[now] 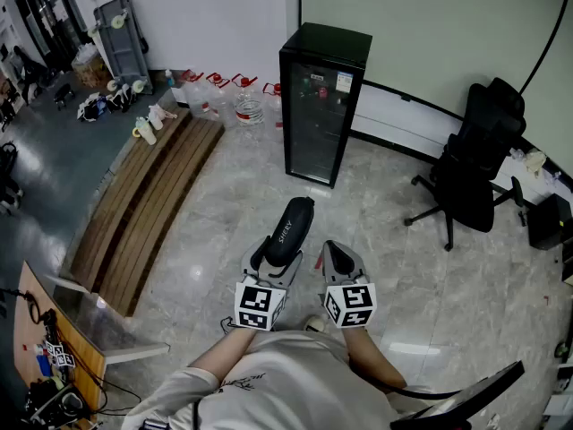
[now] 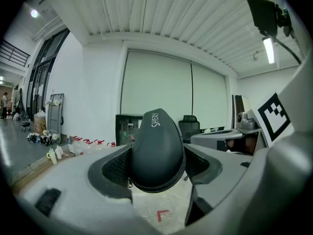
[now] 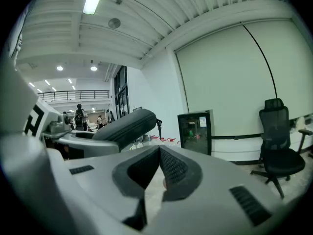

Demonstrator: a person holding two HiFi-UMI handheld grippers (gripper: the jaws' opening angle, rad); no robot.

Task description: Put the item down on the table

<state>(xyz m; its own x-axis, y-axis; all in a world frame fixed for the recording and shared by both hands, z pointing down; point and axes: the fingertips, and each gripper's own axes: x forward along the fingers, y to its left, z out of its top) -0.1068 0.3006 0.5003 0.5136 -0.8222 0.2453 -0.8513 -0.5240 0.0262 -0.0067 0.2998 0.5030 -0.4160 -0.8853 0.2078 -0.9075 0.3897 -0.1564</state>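
One black zip case [image 2: 156,151] sits squeezed in the jaws of the left gripper [image 1: 273,262], up in the air over the shiny floor [image 1: 224,213]. The right gripper [image 3: 159,166], just beside it, is closed tight with nothing inside. A black fridge [image 1: 320,106] stands ahead.

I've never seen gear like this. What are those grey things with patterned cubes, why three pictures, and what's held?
No robot: a person holds a two-jaw gripper in each hand. The head view comes from a camera on their head, looking down; the other two come from cameras riding on each gripper. The left gripper clamps a black zipped case between its pads. The right gripper is shut and empty. Below is tiled floor, a black fridge and office chair beyond.
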